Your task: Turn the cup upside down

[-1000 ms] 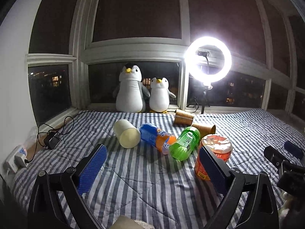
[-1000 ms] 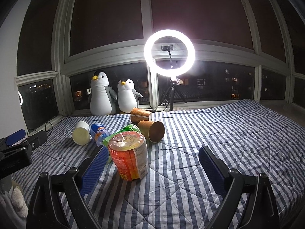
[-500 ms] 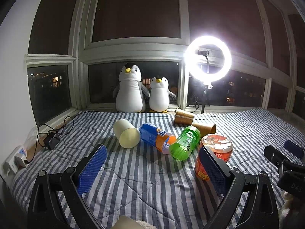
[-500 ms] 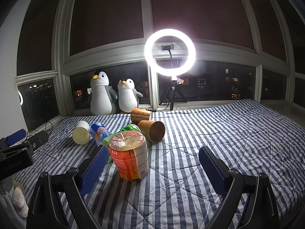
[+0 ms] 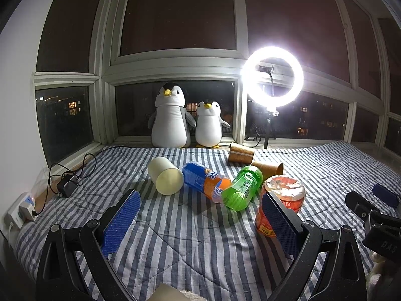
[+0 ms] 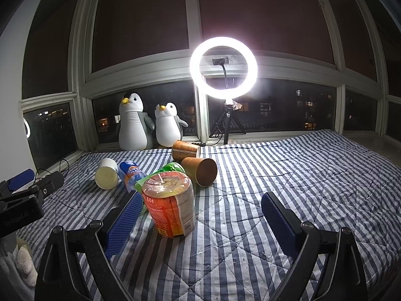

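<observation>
Several cups lie or stand on the striped quilt (image 5: 190, 245). A white cup (image 5: 166, 179) (image 6: 106, 176) lies on its side, mouth toward me. Two brown paper cups (image 5: 240, 153) (image 6: 200, 171) lie on their sides farther back. An orange instant-noodle cup (image 6: 170, 208) (image 5: 285, 195) stands upright with its sealed lid on top. My left gripper (image 5: 200, 197) is open and empty, short of the white cup, with the noodle cup just behind its right finger. My right gripper (image 6: 201, 198) is open, and the noodle cup stands beside its left finger, not gripped.
A Fanta bottle (image 5: 205, 180) and a green bottle (image 5: 243, 188) lie between the cups. Two plush penguins (image 5: 170, 120) and a lit ring light (image 5: 273, 77) stand at the window. A charger (image 5: 66, 188) and power strip (image 5: 23, 207) sit at the left edge.
</observation>
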Available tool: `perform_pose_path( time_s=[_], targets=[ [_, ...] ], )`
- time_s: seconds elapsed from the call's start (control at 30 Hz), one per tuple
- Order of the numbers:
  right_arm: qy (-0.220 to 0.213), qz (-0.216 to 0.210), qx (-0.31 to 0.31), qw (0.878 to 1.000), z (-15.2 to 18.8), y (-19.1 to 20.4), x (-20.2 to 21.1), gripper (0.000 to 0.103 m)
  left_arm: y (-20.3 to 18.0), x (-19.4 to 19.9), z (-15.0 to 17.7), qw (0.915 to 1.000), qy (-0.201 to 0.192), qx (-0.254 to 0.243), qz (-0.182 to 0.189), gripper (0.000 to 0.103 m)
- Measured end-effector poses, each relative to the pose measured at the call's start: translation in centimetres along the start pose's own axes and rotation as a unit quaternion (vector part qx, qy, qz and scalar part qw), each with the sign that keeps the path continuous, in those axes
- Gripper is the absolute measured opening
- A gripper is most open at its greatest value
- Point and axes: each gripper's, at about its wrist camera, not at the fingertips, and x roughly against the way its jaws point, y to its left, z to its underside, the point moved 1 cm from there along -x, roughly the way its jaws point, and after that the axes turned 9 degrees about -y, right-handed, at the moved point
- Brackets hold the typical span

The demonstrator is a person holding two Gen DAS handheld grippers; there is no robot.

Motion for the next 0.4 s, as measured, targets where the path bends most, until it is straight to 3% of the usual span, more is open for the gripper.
perform_pose_path(
  time_s=[0.4],
  targets=[
    [0.003, 0.0, 0.001, 1.0, 0.29, 0.05, -0.1, 0.094, 0.03, -0.13, 0.28, 1.0, -0.003, -0.004, -0.008, 0.101]
  ],
)
